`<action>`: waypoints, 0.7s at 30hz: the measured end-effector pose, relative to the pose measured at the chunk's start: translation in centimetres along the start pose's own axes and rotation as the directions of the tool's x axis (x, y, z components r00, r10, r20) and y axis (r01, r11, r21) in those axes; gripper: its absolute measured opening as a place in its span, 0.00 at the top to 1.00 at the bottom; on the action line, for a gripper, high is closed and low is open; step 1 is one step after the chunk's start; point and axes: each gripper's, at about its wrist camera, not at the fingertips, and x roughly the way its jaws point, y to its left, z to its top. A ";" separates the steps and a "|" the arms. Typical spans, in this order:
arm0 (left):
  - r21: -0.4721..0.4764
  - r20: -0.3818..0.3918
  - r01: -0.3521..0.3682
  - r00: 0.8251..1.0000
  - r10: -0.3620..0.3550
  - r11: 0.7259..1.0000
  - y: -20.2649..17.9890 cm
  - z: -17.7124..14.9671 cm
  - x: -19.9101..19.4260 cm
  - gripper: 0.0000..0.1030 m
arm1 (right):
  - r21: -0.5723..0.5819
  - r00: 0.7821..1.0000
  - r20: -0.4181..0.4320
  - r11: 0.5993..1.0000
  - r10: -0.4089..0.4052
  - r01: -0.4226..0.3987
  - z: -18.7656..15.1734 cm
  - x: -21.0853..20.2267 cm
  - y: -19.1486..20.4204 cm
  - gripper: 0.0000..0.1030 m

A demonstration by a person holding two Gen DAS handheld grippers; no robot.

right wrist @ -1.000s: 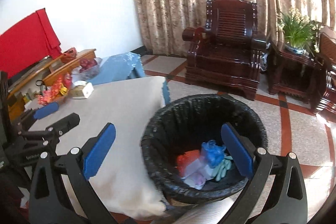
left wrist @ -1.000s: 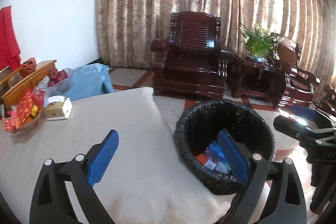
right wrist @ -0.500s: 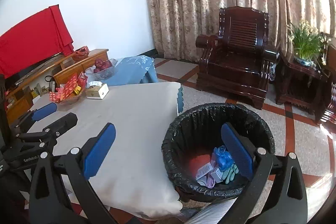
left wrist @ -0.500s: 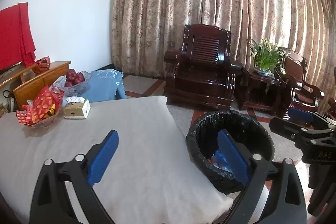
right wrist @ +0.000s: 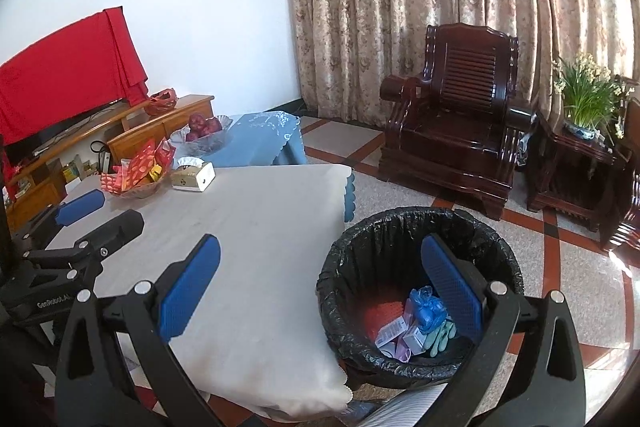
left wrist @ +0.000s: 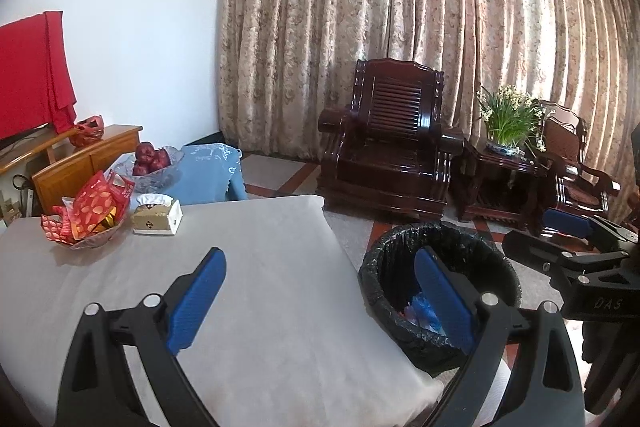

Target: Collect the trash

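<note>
- The trash lies at the bottom of the round waste bin lined with a black plastic bag [right wrist: 420, 267]: a crumpled blue plastic bag [right wrist: 426, 309], small white and pink cardboard boxes [right wrist: 394, 335] and a pale green rubber glove [right wrist: 442, 333].
- The bin stands on the floor, touching or just off the near corner of the counter covered in a beige cloth [right wrist: 256, 251]; which of the two cannot be told.
- The right tool [right wrist: 320, 283] hangs with its blue-padded fingers spread wide and empty; the bin sits below and ahead of its right finger, the counter under its left one.
- The left tool [left wrist: 320, 297] is likewise released, gripping nothing, over the counter's near part, with the bin behind its right finger.
- Each tool shows at the edge of the other's view, well apart.
- Far ahead and to the left of both tools, on the counter's far end, stand a glass bowl of red and orange snack packets [left wrist: 86, 215] and, just beside it, a white and gold tissue box [left wrist: 157, 217].
- Beyond them a clear glass bowl of dark red apples [left wrist: 150, 163] rests on a light blue cloth [left wrist: 210, 169].
- Further ahead stands a dark carved wooden armchair [left wrist: 394, 155], with a green potted plant [left wrist: 510, 121] on a dark side table to its right, before patterned beige curtains [left wrist: 400, 7].
</note>
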 end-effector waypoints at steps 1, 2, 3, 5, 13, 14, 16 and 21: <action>0.002 0.001 -0.001 1.000 0.001 1.000 0.0 0.0 0.0 0.09 | -0.001 1.000 -0.002 1.000 0.000 0.000 0.0 0.0 0.0 0.05; 0.003 0.002 -0.002 1.000 0.002 1.000 -0.1 0.0 -0.1 0.09 | -0.002 1.000 -0.002 1.000 0.000 0.000 0.0 0.0 0.0 0.05; 0.003 0.003 -0.003 1.000 0.003 1.000 -0.1 0.1 -0.1 0.09 | -0.003 1.000 -0.001 1.000 -0.001 0.001 0.0 0.0 0.0 0.05; 0.004 0.003 -0.005 1.000 0.005 1.000 -0.1 0.1 -0.1 0.09 | -0.003 1.000 -0.001 1.000 -0.001 0.001 0.0 0.0 -0.1 0.05; 0.006 0.002 -0.004 1.000 0.004 1.000 0.0 0.1 -0.1 0.09 | -0.005 1.000 -0.003 1.000 -0.001 0.001 -0.1 -0.1 -0.1 0.05; 0.006 0.001 -0.004 1.000 0.004 1.000 0.0 0.1 -0.1 0.09 | -0.005 1.000 -0.003 1.000 -0.001 0.001 -0.1 -0.1 -0.1 0.05; 0.004 0.000 -0.003 1.000 0.003 1.000 0.1 0.1 -0.1 0.09 | -0.004 1.000 -0.003 1.000 -0.001 0.001 -0.1 -0.1 -0.1 0.05; 0.002 -0.003 -0.004 1.000 0.004 1.000 0.3 0.0 0.0 0.09 | -0.004 1.000 -0.002 1.000 -0.001 0.001 -0.1 -0.1 -0.1 0.05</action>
